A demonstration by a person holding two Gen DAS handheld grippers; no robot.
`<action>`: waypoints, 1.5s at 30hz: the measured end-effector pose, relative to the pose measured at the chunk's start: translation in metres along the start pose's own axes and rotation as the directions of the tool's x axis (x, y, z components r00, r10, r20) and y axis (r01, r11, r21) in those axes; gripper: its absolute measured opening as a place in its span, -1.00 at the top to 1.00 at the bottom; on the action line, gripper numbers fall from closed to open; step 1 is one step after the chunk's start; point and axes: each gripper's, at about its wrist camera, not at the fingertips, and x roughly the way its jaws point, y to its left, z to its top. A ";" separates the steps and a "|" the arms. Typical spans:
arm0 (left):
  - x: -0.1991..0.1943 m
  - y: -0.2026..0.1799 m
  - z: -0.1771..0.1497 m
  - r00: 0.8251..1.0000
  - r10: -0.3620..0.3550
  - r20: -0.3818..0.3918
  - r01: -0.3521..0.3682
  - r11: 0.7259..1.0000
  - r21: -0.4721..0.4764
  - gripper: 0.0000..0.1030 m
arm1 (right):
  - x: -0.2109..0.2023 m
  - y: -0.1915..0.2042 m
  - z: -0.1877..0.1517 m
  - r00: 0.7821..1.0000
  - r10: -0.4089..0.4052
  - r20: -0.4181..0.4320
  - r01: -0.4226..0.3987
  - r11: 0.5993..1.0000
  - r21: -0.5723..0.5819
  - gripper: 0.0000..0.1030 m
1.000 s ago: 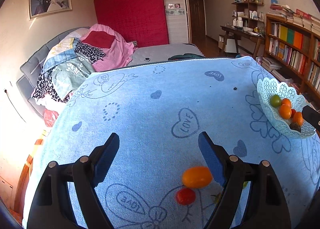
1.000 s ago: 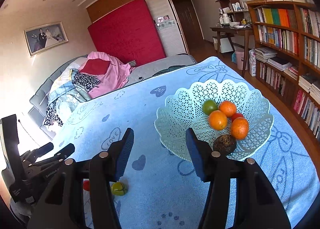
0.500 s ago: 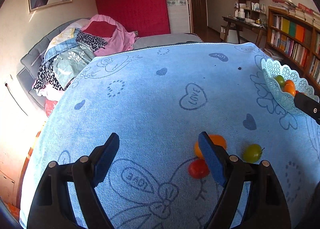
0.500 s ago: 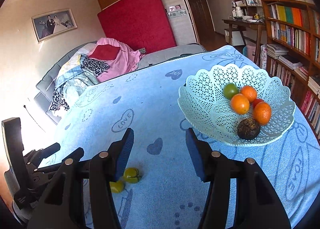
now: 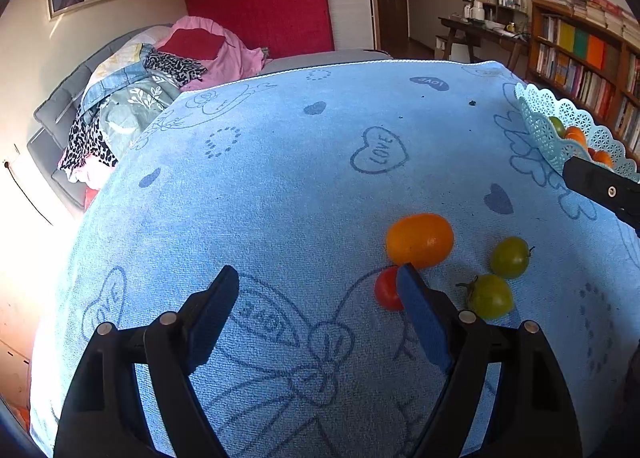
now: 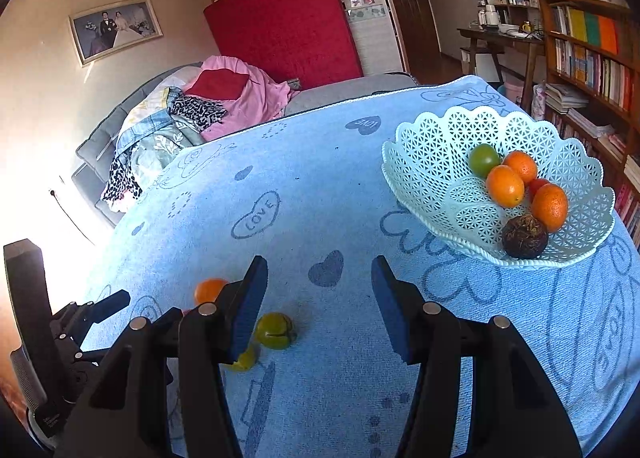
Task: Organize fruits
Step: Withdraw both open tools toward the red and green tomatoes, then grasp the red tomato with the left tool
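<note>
Surface: desk under a light blue towel printed with hearts and "LOVE" (image 5: pixel 280 194).
Loose fruit: oval orange tomato (image 5: pixel 419 240), small red tomato (image 5: pixel 386 290), two green tomatoes (image 5: pixel 509 257) (image 5: pixel 491 296), clustered toward the desk's near right edge.
Basket: pale mint lattice plastic basket (image 6: pixel 436 146) at the far right corner, holding orange, green, red and dark brown fruit.
Left gripper (image 5: pixel 318 290): jaws spread, empty; right finger partly covers the red tomato.
Right gripper (image 6: pixel 318 284): jaws spread, empty; left finger hides part of one green tomato.
</note>
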 end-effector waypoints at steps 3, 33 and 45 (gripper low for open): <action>-0.002 -0.002 0.000 1.000 -0.012 0.000 0.012 1.000 0.002 -0.57 | 0.003 0.002 -0.002 1.000 0.004 -0.012 -0.004 1.000 -0.008 -0.08; 0.000 -0.018 -0.011 0.985 -0.166 -0.040 0.167 0.986 0.007 -0.42 | 0.022 0.005 -0.013 0.996 0.024 -0.084 -0.026 0.999 -0.019 -0.08; 0.007 -0.020 -0.017 0.969 -0.234 -0.083 0.235 0.972 0.000 0.17 | 0.027 0.010 -0.016 0.994 0.034 -0.100 -0.038 0.999 -0.037 -0.08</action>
